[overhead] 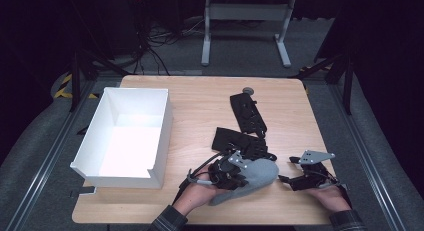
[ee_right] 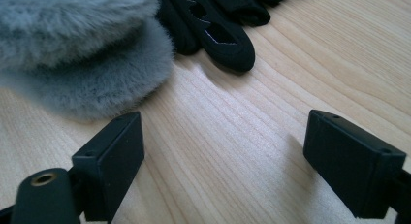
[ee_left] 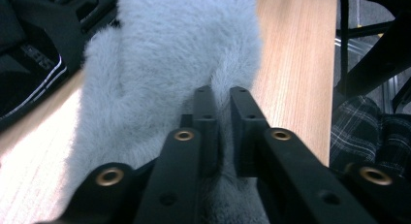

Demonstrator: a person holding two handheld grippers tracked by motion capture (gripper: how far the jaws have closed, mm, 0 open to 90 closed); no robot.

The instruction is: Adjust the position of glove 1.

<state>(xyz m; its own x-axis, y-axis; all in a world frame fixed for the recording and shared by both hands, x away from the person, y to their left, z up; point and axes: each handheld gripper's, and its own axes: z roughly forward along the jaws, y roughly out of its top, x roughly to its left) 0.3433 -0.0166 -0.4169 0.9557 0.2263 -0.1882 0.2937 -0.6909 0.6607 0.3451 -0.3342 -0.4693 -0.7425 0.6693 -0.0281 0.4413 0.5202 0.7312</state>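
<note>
From above we see our left gripper (overhead: 235,172) on the grey furry slipper (overhead: 250,178) near the desk's (overhead: 200,111) front edge, its own view shows jaws pinching only fur, which may slip, while our right gripper (ee_right: 223,156) gapes empty.

Bare table (overhead: 210,103) lay open between the white box (overhead: 125,136) and the black gloves (overhead: 247,131). The right gripper (overhead: 287,171) stood over bare wood; the grey furry mitten (overhead: 255,176) blocked its left.
</note>
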